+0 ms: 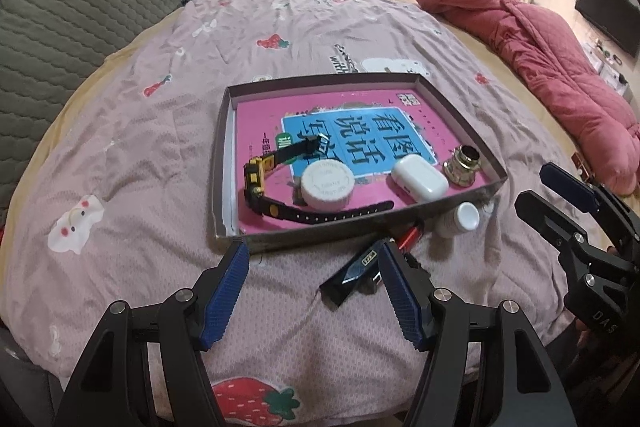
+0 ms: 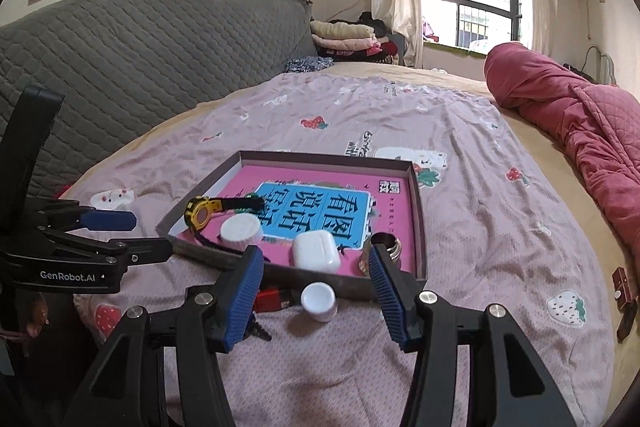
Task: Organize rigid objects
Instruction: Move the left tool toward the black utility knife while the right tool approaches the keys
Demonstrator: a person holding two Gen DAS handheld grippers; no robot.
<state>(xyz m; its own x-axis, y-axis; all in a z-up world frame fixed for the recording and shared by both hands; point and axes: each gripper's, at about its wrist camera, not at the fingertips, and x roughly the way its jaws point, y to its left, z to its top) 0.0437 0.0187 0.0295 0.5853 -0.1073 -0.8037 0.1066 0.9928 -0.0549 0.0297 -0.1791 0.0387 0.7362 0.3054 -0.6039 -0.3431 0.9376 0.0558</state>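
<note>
A shallow box (image 1: 452, 205) lies on the bed's pink strawberry-print sheet (image 1: 160, 131), and it serves as the landmark here. Inside the box, a pink book (image 1: 256, 123) covers the floor. On the book, toward the box's near wall, sit a yellow-and-black wristwatch (image 1: 262, 183), a round white jar (image 1: 327, 184), a white earbud case (image 1: 420, 177) and a small brass fitting (image 1: 462, 165) in the near right corner. The watch's strap runs along the near wall, just in front of the jar.

Outside the box, just against its near wall, stands a small white bottle (image 2: 319, 301) with a white cap. Beside it, also by the near wall, lies a red lighter (image 1: 410, 235). A little nearer the camera than the lighter lies a small black device (image 1: 350, 277) with a bluish face.

The left gripper (image 1: 312, 255) hovers over the sheet in front of the box's near wall, its blue fingers spread wide and empty; the black device lies by its right finger. The right gripper (image 2: 316, 259) is likewise spread wide and holds nothing, with the white bottle between its fingers.
</note>
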